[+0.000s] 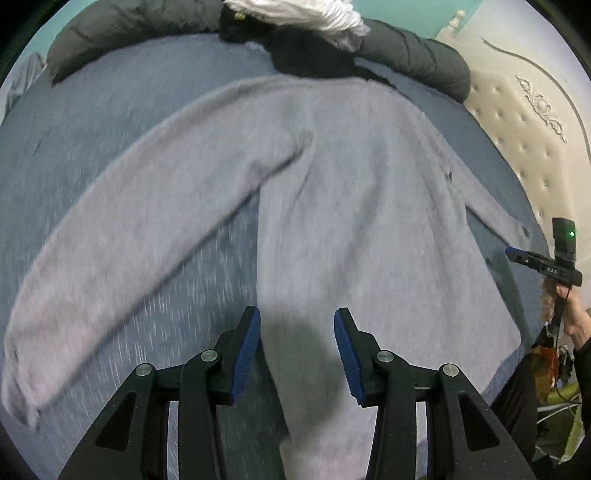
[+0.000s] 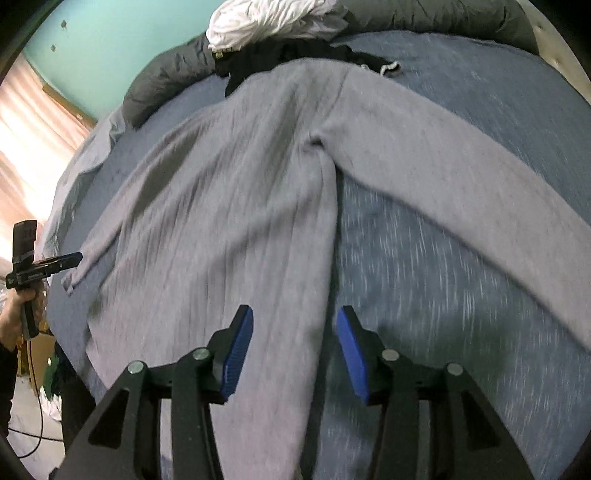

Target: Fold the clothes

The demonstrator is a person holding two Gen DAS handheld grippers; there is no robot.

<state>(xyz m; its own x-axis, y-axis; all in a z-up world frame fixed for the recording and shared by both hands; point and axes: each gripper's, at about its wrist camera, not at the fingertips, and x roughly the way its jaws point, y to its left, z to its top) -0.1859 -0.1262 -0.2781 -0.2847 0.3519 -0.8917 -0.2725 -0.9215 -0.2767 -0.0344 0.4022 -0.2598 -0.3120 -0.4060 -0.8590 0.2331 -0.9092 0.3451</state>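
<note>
A light grey long-sleeved sweater (image 1: 369, 184) (image 2: 221, 203) lies spread flat on a blue bed cover (image 1: 74, 129) (image 2: 461, 295), both sleeves stretched out sideways. My left gripper (image 1: 297, 317) hovers open over the hem by the body's left side edge, nothing between its blue pads. That side's sleeve (image 1: 129, 229) slants away to the left. My right gripper (image 2: 295, 314) is open above the body's right side edge, and that side's sleeve (image 2: 461, 177) slants off to the right. Each view catches the other gripper at the frame's edge: right gripper (image 1: 515, 254), left gripper (image 2: 74, 256).
At the bed's far side lie a dark padded jacket (image 1: 424, 55) (image 2: 166, 85), a white crumpled cloth (image 1: 303, 14) (image 2: 266, 22) and a black garment (image 1: 306, 55). A cream tufted headboard (image 1: 517, 129) borders the bed on the right. A bright curtain (image 2: 29, 129) hangs on the left.
</note>
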